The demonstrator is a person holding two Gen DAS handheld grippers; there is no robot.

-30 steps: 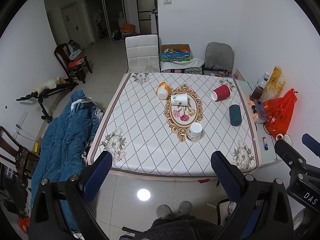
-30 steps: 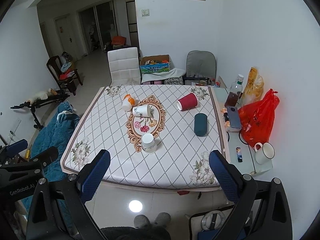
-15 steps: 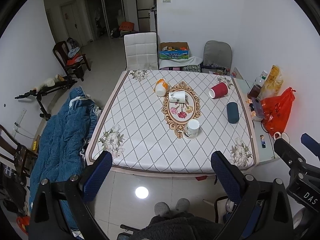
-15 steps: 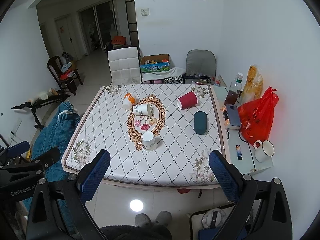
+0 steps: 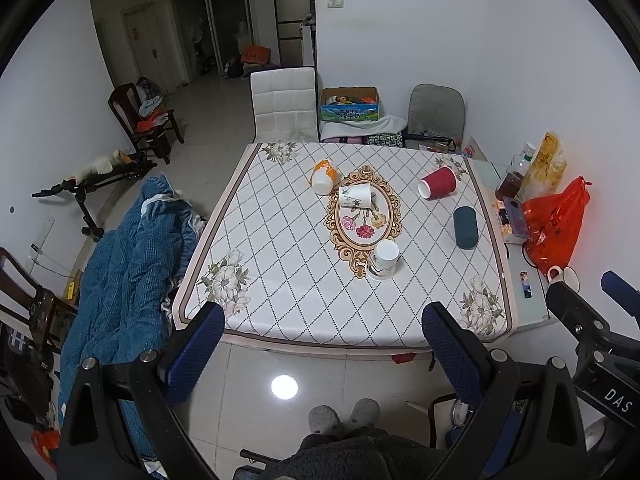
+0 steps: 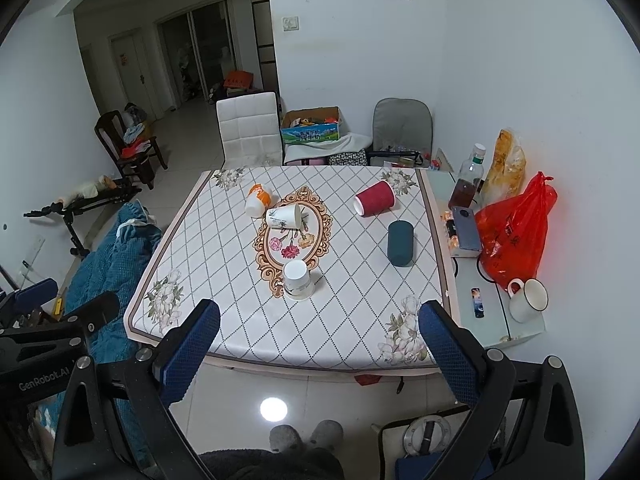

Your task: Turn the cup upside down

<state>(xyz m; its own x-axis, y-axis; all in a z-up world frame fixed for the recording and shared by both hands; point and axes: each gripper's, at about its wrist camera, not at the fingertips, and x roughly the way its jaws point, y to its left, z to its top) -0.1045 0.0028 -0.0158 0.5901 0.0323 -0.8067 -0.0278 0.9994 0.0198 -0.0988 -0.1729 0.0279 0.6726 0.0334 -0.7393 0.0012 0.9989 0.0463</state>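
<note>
Several cups are on the patterned table point(image 5: 280, 280). A white cup point(image 5: 383, 259) point(image 6: 298, 281) stands upside down near the front of the oval motif. A white printed cup point(image 5: 354, 197) point(image 6: 283, 216), an orange-and-white cup point(image 5: 323, 176) point(image 6: 256, 199), a red cup point(image 5: 437, 182) point(image 6: 375, 197) and a dark green cup point(image 5: 466, 227) point(image 6: 400, 243) lie on their sides. My left gripper point(image 5: 320, 344) and right gripper point(image 6: 320, 340) are open, empty, held back from the table's near edge.
A side shelf on the right point(image 6: 496, 320) holds a white mug point(image 6: 527, 300), a red bag point(image 6: 516, 232), a phone and a bottle. A blue blanket point(image 5: 120, 272) lies left of the table. Chairs point(image 5: 284, 104) stand behind it.
Both grippers have drawn back and up from the table, so it looks smaller and farther. The cups have not moved.
</note>
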